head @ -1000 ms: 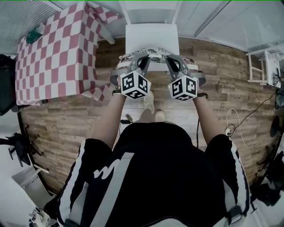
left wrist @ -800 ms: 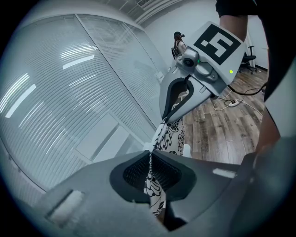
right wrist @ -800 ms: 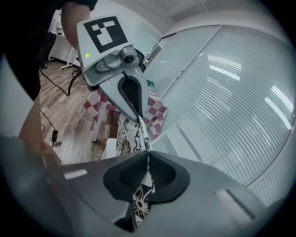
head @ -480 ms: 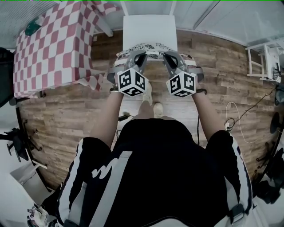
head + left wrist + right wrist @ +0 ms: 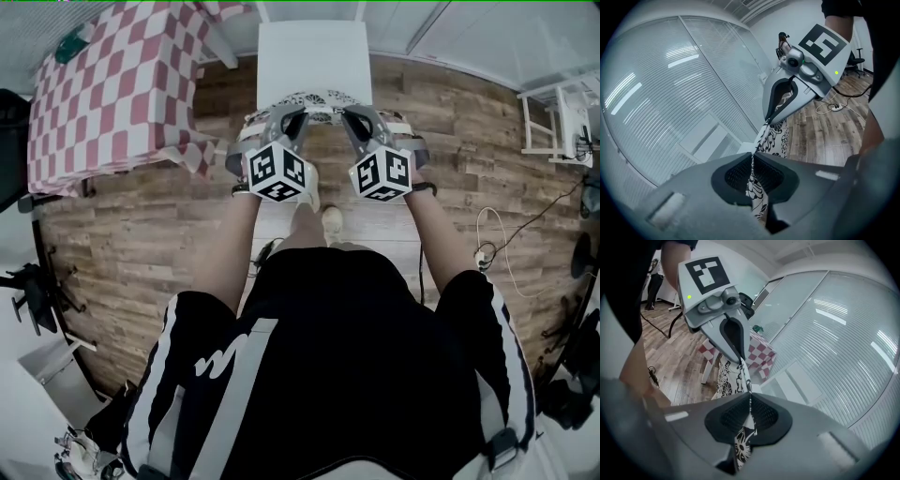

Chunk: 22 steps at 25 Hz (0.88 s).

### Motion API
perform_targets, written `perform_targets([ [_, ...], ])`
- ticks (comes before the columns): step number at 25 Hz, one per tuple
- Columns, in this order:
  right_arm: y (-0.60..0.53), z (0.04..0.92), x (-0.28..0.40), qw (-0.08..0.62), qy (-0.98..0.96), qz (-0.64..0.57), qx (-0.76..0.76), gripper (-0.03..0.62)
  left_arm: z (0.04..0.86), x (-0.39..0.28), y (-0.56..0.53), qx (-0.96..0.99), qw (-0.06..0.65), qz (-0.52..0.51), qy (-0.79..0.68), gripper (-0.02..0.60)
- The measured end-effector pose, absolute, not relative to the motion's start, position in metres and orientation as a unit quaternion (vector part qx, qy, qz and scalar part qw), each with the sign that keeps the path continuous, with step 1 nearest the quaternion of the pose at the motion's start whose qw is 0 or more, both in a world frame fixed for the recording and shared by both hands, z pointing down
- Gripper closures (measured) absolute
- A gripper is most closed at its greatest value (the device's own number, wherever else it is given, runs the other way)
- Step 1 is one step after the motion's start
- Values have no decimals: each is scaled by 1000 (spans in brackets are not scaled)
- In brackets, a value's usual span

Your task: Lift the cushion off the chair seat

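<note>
Above the near edge of the white chair [image 5: 309, 56] seat, the patterned cushion [image 5: 315, 99] hangs stretched between two grips — left claw [image 5: 751, 157] clenched on one edge, right claw [image 5: 750, 398] clenched on the other. Lift looks nearly done — seat appears bare. Next move calls for raising both sides evenly, grips tight, so the fabric doesn't slip.
</note>
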State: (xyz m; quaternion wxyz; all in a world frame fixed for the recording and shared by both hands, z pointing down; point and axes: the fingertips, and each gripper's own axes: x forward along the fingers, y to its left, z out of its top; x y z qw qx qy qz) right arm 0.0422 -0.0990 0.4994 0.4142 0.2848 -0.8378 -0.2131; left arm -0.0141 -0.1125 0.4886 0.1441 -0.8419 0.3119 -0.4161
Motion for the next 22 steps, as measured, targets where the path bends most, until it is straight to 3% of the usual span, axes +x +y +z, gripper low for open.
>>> perform_targets([
  [22,-45,438,45,368,-852,-226,295,587,433,-12,-54,-836,174,-395,339,566],
])
